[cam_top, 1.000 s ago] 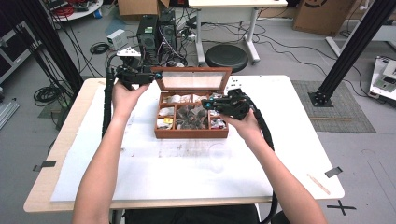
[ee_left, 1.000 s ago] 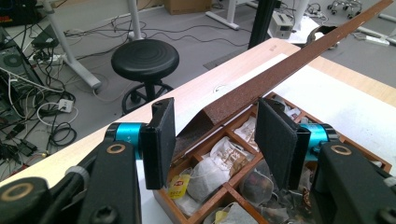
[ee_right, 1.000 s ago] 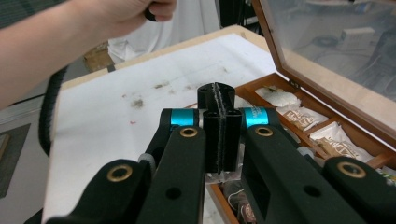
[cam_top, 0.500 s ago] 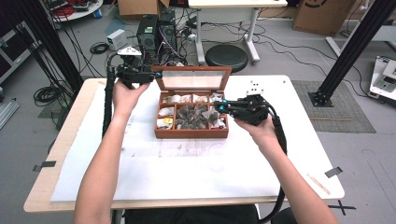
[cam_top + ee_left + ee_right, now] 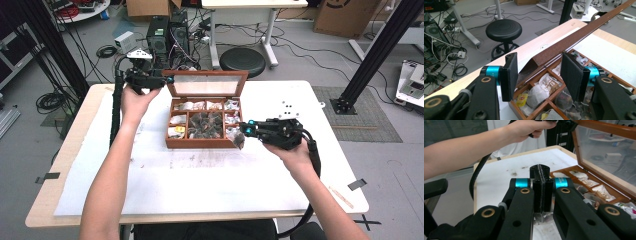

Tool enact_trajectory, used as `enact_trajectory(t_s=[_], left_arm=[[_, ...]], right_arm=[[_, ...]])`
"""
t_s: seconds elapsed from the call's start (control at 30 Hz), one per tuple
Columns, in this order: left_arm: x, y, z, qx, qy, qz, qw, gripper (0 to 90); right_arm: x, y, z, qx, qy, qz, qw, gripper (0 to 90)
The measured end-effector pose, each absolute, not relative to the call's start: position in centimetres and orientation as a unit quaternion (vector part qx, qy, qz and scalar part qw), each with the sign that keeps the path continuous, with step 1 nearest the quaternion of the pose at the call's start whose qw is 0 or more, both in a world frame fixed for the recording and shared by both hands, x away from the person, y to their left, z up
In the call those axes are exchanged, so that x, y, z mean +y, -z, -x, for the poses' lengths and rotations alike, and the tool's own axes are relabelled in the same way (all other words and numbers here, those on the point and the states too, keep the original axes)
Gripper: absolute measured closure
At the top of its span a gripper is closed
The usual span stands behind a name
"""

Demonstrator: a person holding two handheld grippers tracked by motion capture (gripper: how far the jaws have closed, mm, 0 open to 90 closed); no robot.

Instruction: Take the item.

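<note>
White paper covered most of the wooden table [image 5: 325, 100]. Toward its far side sat a brown wooden box [image 5: 205, 142] with its glass lid [image 5: 207, 86] raised, its compartments packed with tea bags [image 5: 536, 93] and small packets. The left gripper [image 5: 167, 79] was at the lid's left edge; seen in the left gripper view, its jaws straddled the lid's brown frame [image 5: 564, 47], but whether the pads pressed on it I could not tell. The right gripper [image 5: 243, 131] hovered at the box's near right corner, jaws pressed together. A small dark packet [image 5: 239, 141] hung just below its tips, beside the box wall, apparently pinched by them. In the right gripper view the closed black pads [image 5: 541, 183] stood upright, with something pale and crinkled [image 5: 544, 217] beneath them.
</note>
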State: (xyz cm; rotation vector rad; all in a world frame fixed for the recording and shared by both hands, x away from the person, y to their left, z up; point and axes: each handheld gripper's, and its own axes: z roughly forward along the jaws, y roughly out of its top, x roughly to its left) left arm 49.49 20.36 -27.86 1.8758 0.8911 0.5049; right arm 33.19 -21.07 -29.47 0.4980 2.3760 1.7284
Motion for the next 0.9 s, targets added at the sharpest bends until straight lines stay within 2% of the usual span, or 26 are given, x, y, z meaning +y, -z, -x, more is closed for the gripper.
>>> enact_trajectory(t_s=[0.43,0.9], left_arm=[[20.4,27.9,-49.5,0.367,-0.205,-0.768,0.484,48.2],[20.3,28.0,-49.6,0.366,-0.204,-0.768,0.484,48.1]], right_arm=[[-20.9,31.9,-31.2,0.806,-0.565,-0.162,0.066,90.0],[-20.6,34.2,-31.2,0.819,-0.546,-0.171,0.049,90.0]])
